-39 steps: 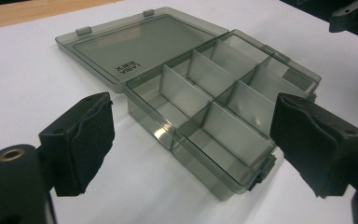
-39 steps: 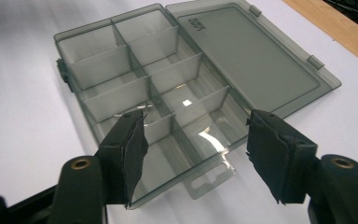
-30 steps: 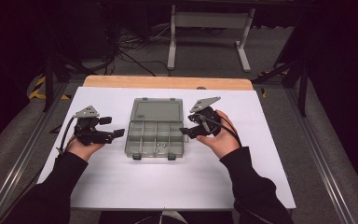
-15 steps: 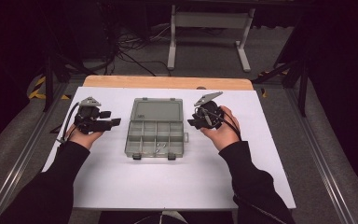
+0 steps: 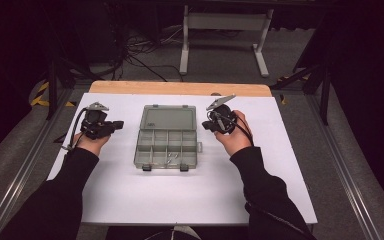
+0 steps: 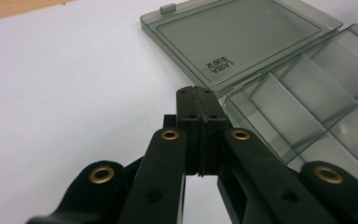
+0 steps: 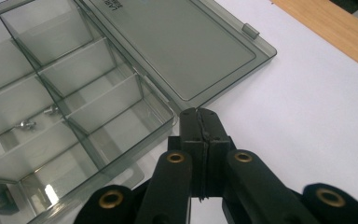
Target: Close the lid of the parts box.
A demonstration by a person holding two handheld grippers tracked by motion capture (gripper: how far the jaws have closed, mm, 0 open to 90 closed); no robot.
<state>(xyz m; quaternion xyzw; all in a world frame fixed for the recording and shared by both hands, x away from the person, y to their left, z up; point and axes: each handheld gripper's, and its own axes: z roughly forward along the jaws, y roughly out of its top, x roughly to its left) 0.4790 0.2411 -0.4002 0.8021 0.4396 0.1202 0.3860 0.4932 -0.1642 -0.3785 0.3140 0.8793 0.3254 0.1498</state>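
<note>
While both claws flank open organizer box (image 5: 166,136) at mid-table (image 5: 130,200) — step judged: pause beside box, nothing gripped. Lid (image 5: 168,117) lies flat behind compartments; small screws (image 5: 172,156) in near row. Left claw (image 5: 116,124), right claw (image 5: 206,125): jaws just closed together, empty. Next move needs reopening before any pick.

Cut off by both gripper views' edges: organizer box (image 7: 74,107). Too small to identify from above: small metal parts (image 5: 171,156) in one compartment.
</note>
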